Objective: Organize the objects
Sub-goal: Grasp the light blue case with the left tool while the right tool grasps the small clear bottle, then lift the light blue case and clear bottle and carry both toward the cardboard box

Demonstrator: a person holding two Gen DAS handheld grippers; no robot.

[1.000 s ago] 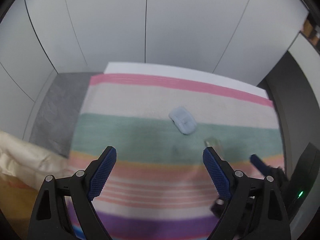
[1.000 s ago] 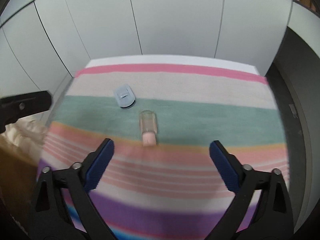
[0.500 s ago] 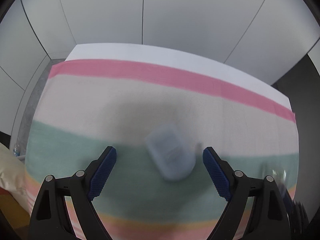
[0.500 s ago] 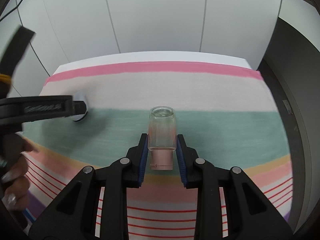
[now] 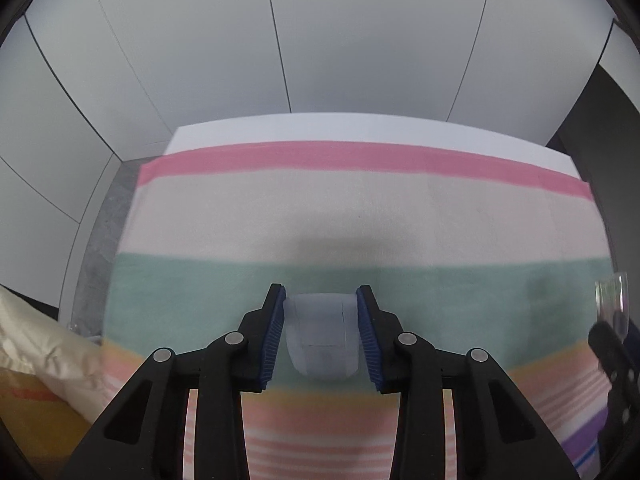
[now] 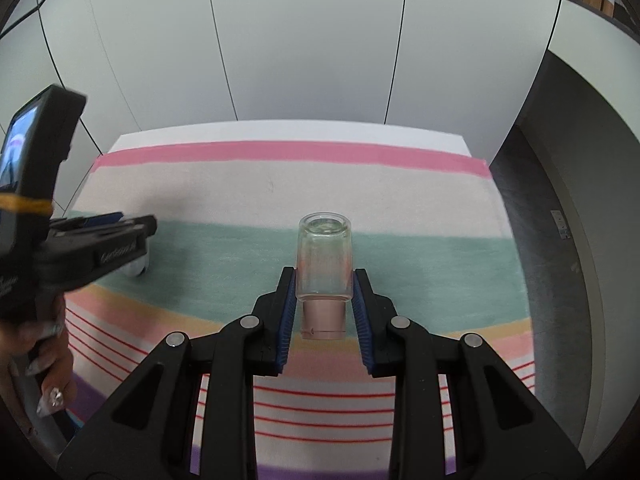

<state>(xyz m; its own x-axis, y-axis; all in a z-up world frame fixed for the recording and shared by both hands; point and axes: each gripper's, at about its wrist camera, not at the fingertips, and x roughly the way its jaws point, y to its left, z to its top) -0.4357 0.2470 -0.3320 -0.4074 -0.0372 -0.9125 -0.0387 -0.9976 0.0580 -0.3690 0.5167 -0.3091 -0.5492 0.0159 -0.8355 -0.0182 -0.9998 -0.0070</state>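
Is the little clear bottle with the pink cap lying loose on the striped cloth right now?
No, the clear bottle is clamped between the blue pads of the right gripper, not loose on the striped cloth.

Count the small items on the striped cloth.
2. A pale blue case between the left tongs on the green stripe; a clear bottle with pink cap clamped in the right tongs. None seems hidden.
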